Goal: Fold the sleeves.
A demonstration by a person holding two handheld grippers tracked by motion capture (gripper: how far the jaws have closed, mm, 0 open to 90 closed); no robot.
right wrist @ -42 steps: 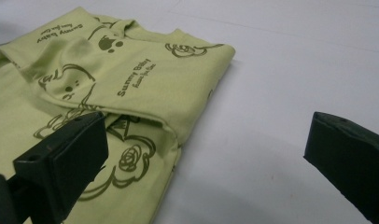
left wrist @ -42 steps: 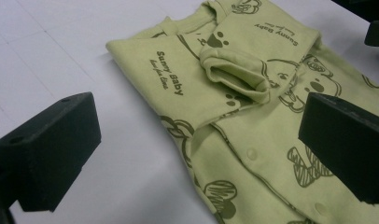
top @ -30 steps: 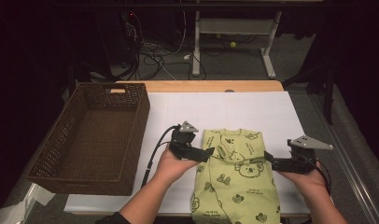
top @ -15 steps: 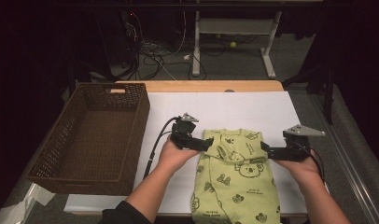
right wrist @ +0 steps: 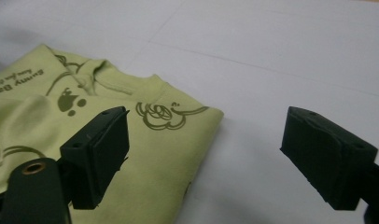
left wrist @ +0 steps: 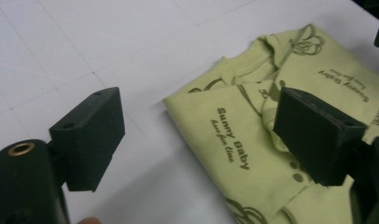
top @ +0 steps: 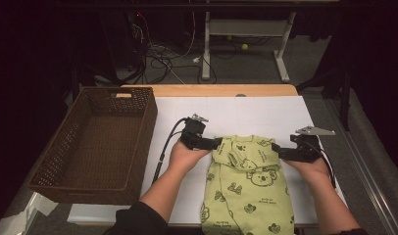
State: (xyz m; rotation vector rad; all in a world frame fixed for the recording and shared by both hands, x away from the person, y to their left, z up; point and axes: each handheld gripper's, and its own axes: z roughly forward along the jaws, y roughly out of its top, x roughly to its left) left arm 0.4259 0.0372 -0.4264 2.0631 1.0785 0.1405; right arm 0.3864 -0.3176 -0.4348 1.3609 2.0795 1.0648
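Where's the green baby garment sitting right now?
In the high view the green baby garment lies on the white table cover's near edge, right of the brown wicker basket, its far corners between the left tongs and right tongs.

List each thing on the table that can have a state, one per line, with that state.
Green baby garment: folded, lying flat on the white table cover.
Wicker basket: upright, empty.
Left hand-held gripper: jaws apart, just been closing, straddling the garment's edge.
Right hand-held gripper: jaws apart, just been closing, straddling the opposite edge.

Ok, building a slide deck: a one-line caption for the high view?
Both grippers, left gripper and right gripper, open at the folded green baby garment beside a wicker basket.
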